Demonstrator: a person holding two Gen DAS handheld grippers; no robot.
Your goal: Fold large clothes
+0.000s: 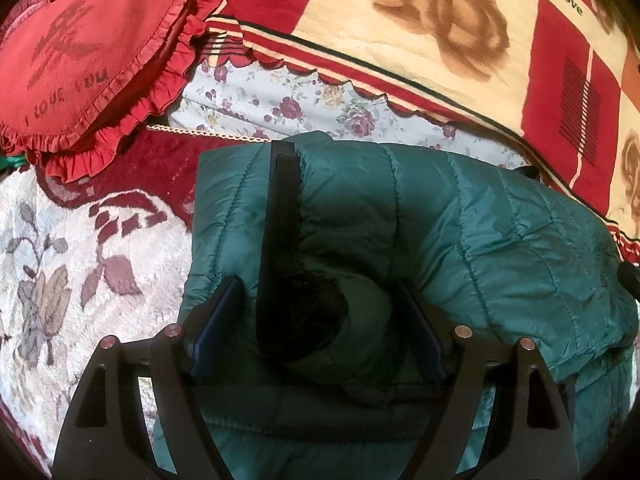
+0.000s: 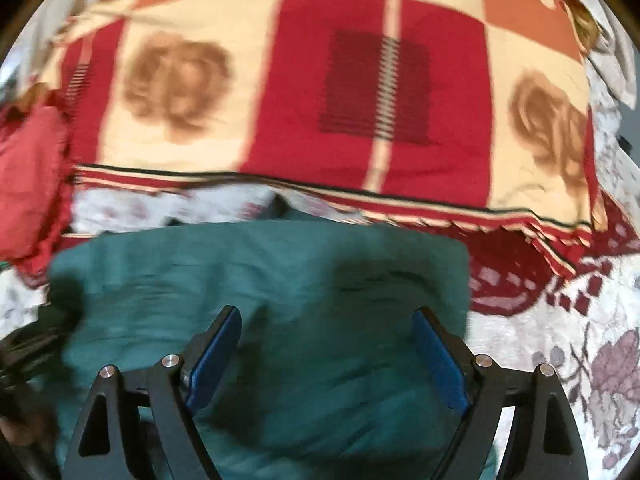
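A teal quilted puffer jacket lies folded on the bed, its black zipper strip running down the middle. My left gripper is open just above it, its fingers either side of a bulging fold with dark lining. In the blurred right wrist view the jacket fills the lower middle. My right gripper is open above it and holds nothing. The left gripper's dark body shows at that view's left edge.
A red heart-shaped frilled cushion lies at the far left. A red and cream rose-patterned blanket is piled behind the jacket. A white floral sheet and a maroon and white plush bedcover lie under it.
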